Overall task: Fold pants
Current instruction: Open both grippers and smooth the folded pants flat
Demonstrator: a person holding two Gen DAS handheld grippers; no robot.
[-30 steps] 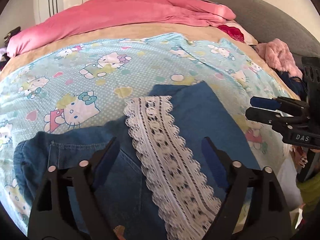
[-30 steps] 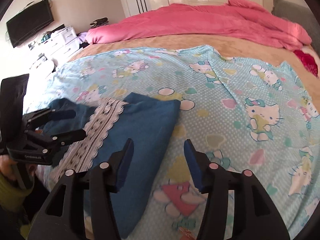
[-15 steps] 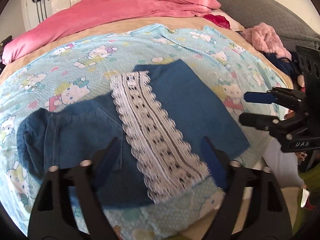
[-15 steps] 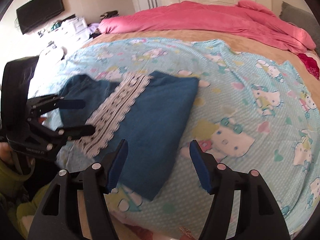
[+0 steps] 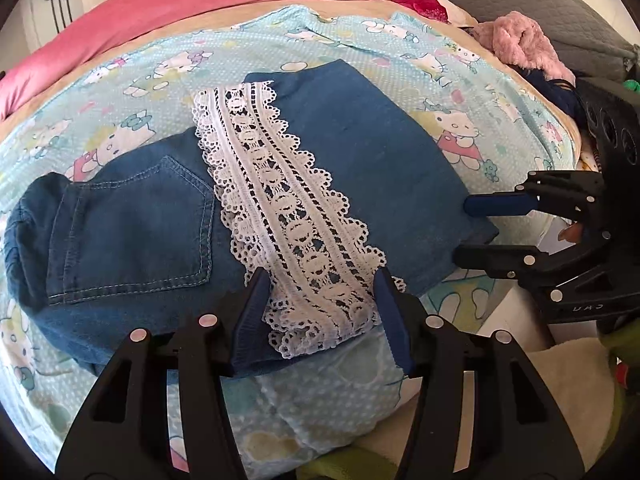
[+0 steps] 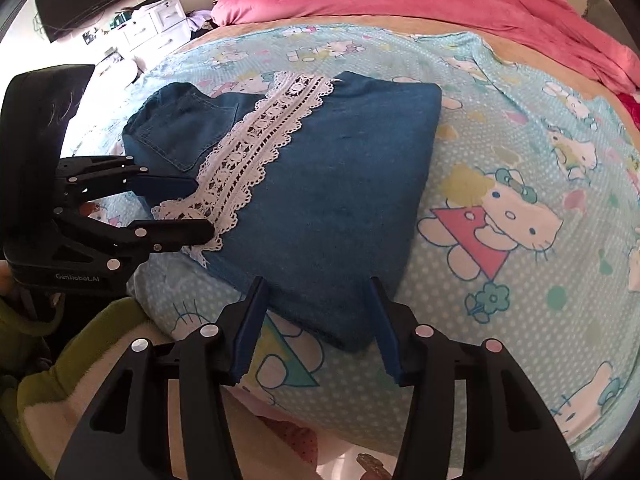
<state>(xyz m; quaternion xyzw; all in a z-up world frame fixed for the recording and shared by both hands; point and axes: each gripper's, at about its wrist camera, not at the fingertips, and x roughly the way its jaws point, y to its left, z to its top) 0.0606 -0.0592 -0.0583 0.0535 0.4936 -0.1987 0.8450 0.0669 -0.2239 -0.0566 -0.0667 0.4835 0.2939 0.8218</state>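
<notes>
Currently counted: one pair of pants (image 5: 352,168), denim, folded into one flat bundle; one lace strip (image 5: 288,216) running diagonally across its top; one back pocket (image 5: 132,232) at centre left of the left view. Two claws: left claw (image 5: 320,320) at lower centre of its own view, jaws spread and holding nothing, tips over the lace end at the pants' near edge; right claw (image 6: 316,324) at lower centre of its view, likewise spread and empty, tips over the pants' near corner. One sheet (image 6: 520,152), cartoon-printed, under the pants; one pink duvet (image 6: 400,0) across the top of the frame; one pink plush item (image 5: 520,40) at upper right of the left view.

Change from a second ago: both claws sit further back and higher, so the whole bundle and the bed's (image 5: 340,408) near edge now show.

Edges: the pants lie close to the bed's near edge, their near corner just short of it. Bare sheet lies open beyond the pants and at right of the right view.
</notes>
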